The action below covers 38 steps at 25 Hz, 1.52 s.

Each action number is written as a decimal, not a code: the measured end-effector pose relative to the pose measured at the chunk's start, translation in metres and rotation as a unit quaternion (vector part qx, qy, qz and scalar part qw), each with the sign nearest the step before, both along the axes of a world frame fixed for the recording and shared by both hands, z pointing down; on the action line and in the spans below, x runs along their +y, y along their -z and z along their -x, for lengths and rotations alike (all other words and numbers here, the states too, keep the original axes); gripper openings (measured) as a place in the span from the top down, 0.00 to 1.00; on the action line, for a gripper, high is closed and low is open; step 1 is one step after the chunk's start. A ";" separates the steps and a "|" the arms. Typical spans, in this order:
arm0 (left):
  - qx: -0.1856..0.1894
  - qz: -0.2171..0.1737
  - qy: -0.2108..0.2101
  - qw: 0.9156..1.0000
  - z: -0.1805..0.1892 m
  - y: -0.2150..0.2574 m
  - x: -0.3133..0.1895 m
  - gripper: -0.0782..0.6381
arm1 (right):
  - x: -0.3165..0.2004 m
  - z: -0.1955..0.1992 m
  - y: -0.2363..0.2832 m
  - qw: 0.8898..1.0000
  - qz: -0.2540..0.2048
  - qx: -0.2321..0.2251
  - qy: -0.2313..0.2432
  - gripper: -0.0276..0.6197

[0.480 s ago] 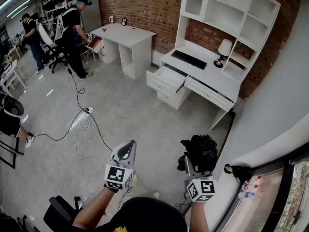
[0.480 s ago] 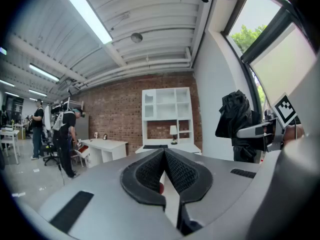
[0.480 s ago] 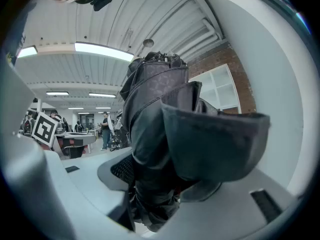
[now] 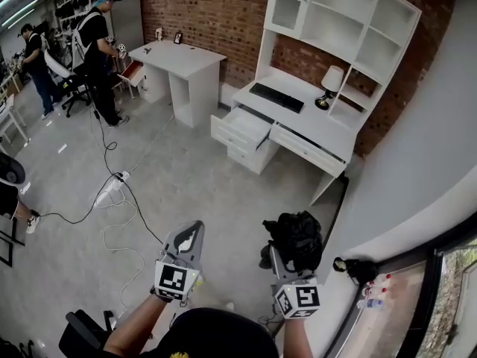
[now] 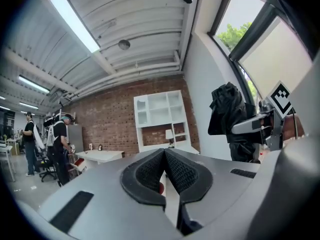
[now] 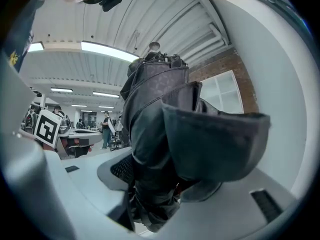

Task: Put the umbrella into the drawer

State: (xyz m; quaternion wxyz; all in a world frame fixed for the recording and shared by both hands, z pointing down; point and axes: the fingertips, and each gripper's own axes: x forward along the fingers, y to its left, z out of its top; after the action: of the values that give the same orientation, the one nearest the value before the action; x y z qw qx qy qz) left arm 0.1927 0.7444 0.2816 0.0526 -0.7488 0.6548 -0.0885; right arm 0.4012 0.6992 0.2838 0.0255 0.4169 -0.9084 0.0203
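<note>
A folded black umbrella [image 4: 298,236] is held up over the floor at the lower right, and my right gripper [image 4: 279,258] is shut on it. In the right gripper view the umbrella [image 6: 155,109] fills the gap between the jaws and hides most of the pads. My left gripper [image 4: 191,234] hangs beside it to the left, shut and empty. Its jaws meet tip to tip in the left gripper view [image 5: 164,158]. An open white drawer [image 4: 242,125] juts out from the white desk [image 4: 317,129] across the room.
The desk carries a hutch of shelves [image 4: 339,21], a keyboard [image 4: 276,97] and a lamp [image 4: 330,80]. A second white desk [image 4: 177,57] and two people [image 4: 93,43] are at the far left. Cables [image 4: 112,192] trail over the floor. Bottles [image 4: 373,293] stand on the sill at the right.
The whole scene sits slightly further left in the head view. Both grippers keep the same pose, the right still gripping the umbrella, the left still shut.
</note>
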 end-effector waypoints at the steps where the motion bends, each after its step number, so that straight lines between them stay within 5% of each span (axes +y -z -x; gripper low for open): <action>1: 0.003 0.000 0.002 1.000 0.003 0.001 -0.003 0.87 | -0.002 0.001 0.000 1.000 0.001 0.002 0.001 0.59; 20: 0.057 -0.012 -0.033 0.998 0.101 0.032 -0.122 0.87 | -0.095 0.080 0.030 0.998 0.026 0.003 -0.056 0.58; 38: 0.081 0.000 -0.042 0.996 0.204 0.016 -0.136 0.87 | -0.117 0.157 0.028 0.995 0.029 0.025 -0.097 0.58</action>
State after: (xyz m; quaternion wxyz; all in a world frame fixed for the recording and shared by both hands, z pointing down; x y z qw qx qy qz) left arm -0.0113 0.6080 0.2661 0.0029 -0.7804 0.6247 -0.0249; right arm 0.2441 0.5825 0.2556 0.0581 0.5022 -0.8619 0.0384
